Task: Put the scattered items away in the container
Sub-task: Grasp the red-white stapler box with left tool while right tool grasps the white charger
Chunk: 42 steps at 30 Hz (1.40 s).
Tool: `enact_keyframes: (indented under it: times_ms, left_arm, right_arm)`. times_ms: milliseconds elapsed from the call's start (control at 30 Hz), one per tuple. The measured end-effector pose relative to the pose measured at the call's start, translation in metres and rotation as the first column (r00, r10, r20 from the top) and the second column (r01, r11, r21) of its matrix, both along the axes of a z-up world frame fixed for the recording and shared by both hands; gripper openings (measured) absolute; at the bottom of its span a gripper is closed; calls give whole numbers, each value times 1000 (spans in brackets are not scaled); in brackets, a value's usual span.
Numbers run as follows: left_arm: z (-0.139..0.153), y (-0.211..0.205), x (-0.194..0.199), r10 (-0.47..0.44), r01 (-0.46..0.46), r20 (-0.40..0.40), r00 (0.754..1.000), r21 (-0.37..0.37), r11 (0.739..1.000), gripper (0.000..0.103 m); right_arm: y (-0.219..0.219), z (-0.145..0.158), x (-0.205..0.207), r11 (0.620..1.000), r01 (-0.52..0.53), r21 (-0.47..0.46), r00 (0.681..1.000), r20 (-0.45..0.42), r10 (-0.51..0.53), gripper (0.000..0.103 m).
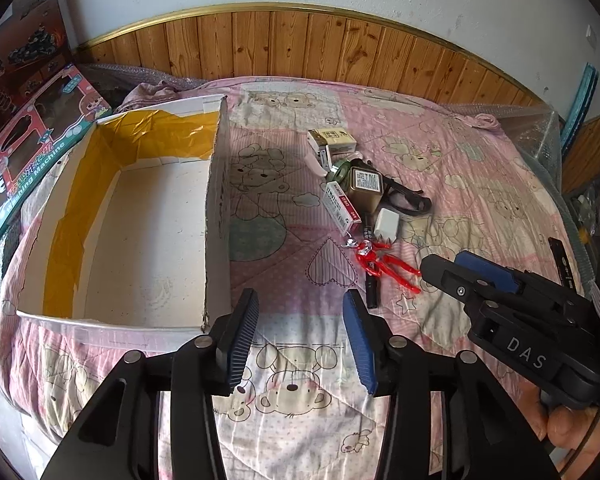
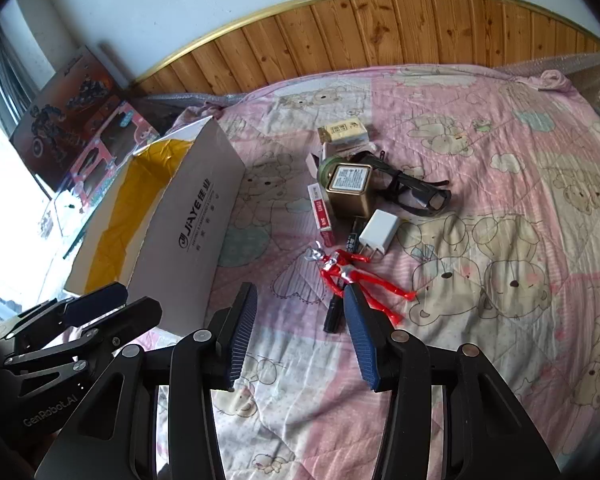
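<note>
Cardboard box (image 1: 220,208) sits open-topped on the pink bear quilt (image 1: 300,380), left of the clutter; white floor, yellow tape on inner walls, nothing visible inside. In the right wrist view its printed outer wall (image 2: 192,232) faces the camera.

Clutter pile lies right of the box, well apart from it, all on the quilt. Count: one red action figure (image 2: 352,280), one white charger plug (image 2: 378,236), one gold tin (image 2: 350,188), one red-white slim carton (image 2: 322,216), one cream carton (image 2: 344,130), one pair of dark glasses (image 2: 416,192), one black marker (image 2: 334,316), one green round thing (image 2: 325,168) behind the tin, partly hidden.

Left gripper (image 1: 300,340) hovers over bare quilt near the box's right front corner, jaws wide apart, nothing between them; the pile is ahead and to the right. Right gripper (image 2: 298,336) is also spread wide and empty; its right pad (image 2: 360,340) overlaps the figure's legs in view, contact unclear, marker just ahead between the fingers. Two toy boxes (image 1: 32,120) lean beyond the cardboard box.
</note>
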State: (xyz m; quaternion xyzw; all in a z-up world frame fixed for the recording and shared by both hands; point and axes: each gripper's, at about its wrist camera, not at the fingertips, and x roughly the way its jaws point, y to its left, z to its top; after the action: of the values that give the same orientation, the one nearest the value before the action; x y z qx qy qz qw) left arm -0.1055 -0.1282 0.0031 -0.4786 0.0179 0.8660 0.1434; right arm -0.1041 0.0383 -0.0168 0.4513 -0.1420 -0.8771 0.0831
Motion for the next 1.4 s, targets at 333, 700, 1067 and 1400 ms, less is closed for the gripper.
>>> enact_keyframes:
  times_ms: [333, 700, 1067, 1400]
  left_arm:
    - [-13, 22, -24, -17, 18, 30, 999, -18, 1000, 58]
    - [-41, 53, -70, -5, -1, 106, 994, 57, 998, 62]
    - [-78, 83, -139, 9, -19, 139, 990, 71, 997, 62]
    - [-136, 84, -173, 32, -48, 242, 970, 63, 997, 42]
  right_arm:
    - [26, -23, -18, 998, 29, -57, 998, 57, -26, 49]
    - [59, -56, -55, 992, 75, -103, 991, 121, -62, 49]
    - [55, -93, -102, 997, 57, -60, 984, 170, -46, 49]
    - [43, -118, -124, 998, 67, -2, 983, 170, -66, 49]
